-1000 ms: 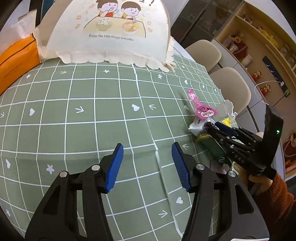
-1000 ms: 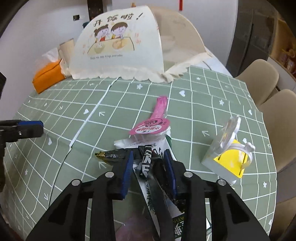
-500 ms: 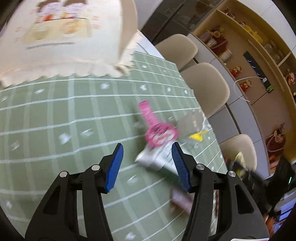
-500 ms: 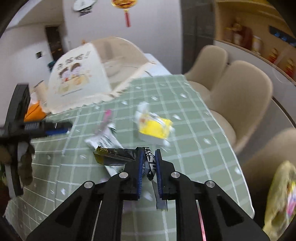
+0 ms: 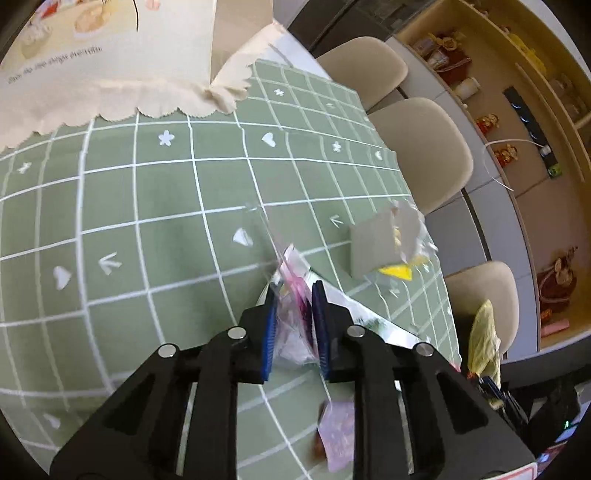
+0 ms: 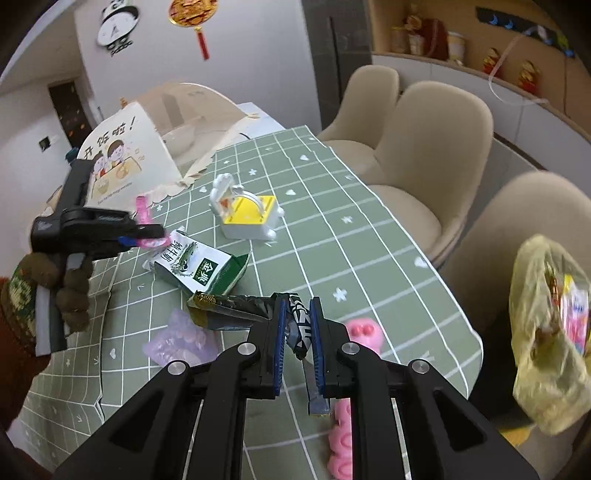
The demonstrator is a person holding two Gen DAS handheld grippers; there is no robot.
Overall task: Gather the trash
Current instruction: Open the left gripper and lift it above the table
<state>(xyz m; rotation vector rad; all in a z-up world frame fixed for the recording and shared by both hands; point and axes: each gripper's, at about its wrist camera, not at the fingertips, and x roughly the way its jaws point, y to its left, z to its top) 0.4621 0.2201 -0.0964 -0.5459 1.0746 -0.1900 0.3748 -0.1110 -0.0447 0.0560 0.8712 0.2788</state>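
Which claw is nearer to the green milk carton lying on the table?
Left. The left claw is shut on a pink-lidded wrapper right at the green milk carton. The right claw holds a dark wrapper further toward the table edge.

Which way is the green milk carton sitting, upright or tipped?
Tipped: the milk carton lies on its side on the tablecloth, printed face up.

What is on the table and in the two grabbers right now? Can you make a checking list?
Surface: green checked tablecloth.
Job's things: milk carton, lilac packet, yellow-and-white holder, yellow trash bag off the table's edge.
Clutter: cartoon food cover.
Grippers: left gripper has just closed on the pink-lidded cup; right gripper pinches a dark wrapper.
Cables: white cord on the shelf.
Surroundings: beige chairs, wall clock.
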